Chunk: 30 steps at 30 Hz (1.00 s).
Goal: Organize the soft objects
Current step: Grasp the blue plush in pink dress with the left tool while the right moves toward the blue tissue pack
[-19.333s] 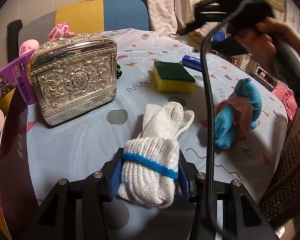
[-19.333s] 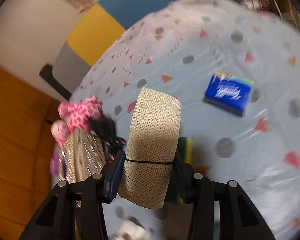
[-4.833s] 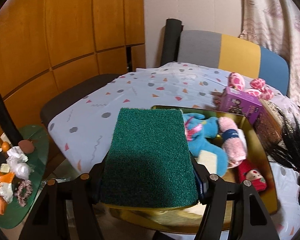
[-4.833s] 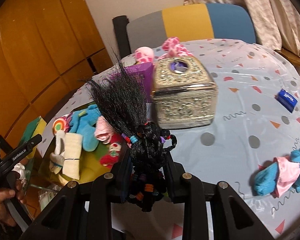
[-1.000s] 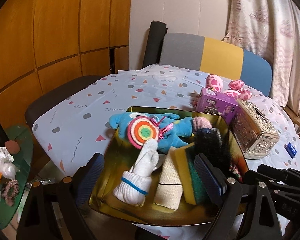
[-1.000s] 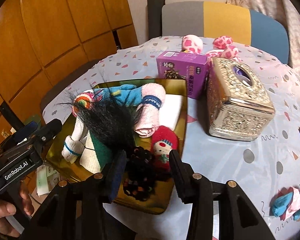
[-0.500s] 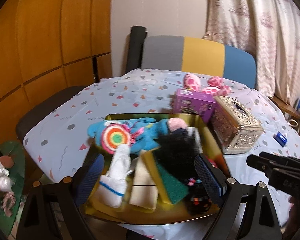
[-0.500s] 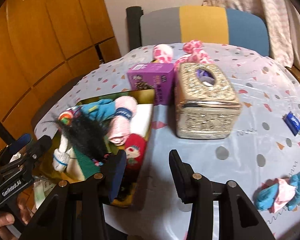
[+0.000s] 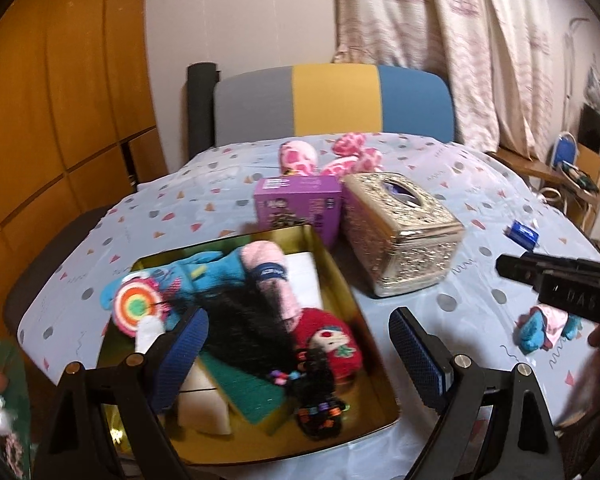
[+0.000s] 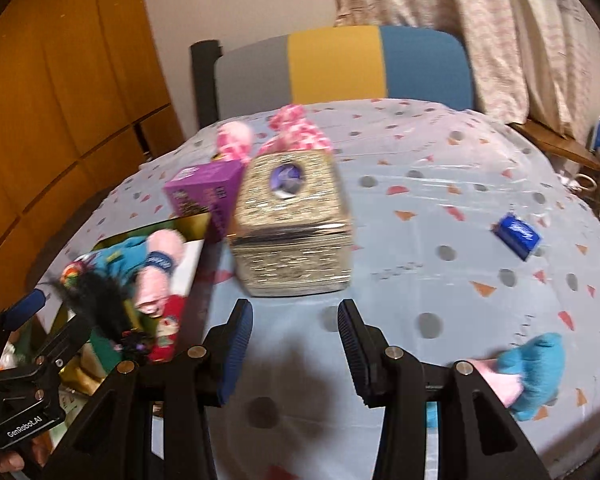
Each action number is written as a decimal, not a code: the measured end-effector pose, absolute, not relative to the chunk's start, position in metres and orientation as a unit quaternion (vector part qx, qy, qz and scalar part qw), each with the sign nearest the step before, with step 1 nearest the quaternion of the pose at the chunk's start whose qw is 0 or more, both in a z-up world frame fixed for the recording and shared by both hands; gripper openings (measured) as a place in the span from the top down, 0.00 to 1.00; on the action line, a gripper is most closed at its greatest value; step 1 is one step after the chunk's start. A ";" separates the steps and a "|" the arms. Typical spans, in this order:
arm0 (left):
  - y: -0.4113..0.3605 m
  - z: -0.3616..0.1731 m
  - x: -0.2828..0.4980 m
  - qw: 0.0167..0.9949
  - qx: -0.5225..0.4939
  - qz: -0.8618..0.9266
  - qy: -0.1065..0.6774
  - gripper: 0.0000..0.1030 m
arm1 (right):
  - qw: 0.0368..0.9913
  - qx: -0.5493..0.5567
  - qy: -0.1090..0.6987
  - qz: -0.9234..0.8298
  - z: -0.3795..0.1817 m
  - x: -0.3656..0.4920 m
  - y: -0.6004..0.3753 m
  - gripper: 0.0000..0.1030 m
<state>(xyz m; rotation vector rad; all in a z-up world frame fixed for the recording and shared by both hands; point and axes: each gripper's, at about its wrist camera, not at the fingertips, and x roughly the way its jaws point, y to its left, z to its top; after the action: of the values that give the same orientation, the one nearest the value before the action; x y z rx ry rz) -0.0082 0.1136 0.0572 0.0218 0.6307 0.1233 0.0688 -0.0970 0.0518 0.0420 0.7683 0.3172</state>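
A gold tray [image 9: 332, 268] on the table's left holds soft things: a black hair piece [image 9: 244, 324], a green sponge [image 9: 248, 388], a red doll [image 9: 328, 340], a pink roll [image 9: 272, 276], blue plush [image 9: 212, 276] and a rainbow disc [image 9: 134, 308]. My left gripper [image 9: 296, 348] is open and empty above the tray. My right gripper [image 10: 294, 344] is open and empty over bare tablecloth, right of the tray [image 10: 198, 222]. A blue and pink cloth bundle [image 10: 532, 368] lies at the lower right; it also shows in the left wrist view [image 9: 544, 326].
A gold embossed tissue box [image 10: 292, 220] stands mid-table beside a purple box [image 10: 204, 196]. Pink spotted plush [image 10: 292, 130] lies behind them. A small blue pack [image 10: 516, 234] lies far right. A grey, yellow and blue chair [image 10: 340, 64] stands behind the table.
My right gripper has let go of the black hair piece in the tray and swung right over the table. My left gripper has turned right, with the tray now lower left.
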 end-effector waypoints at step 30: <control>-0.018 0.037 0.055 0.931 0.069 -0.092 0.347 0.10 | 0.925 0.123 0.355 -0.058 0.059 0.058 -0.310 0.57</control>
<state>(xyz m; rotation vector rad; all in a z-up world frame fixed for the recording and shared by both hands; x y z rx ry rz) 0.0551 -0.0176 0.0369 0.1406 0.7098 -0.1891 0.0582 -0.3095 0.0589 0.2533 0.7280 -0.1191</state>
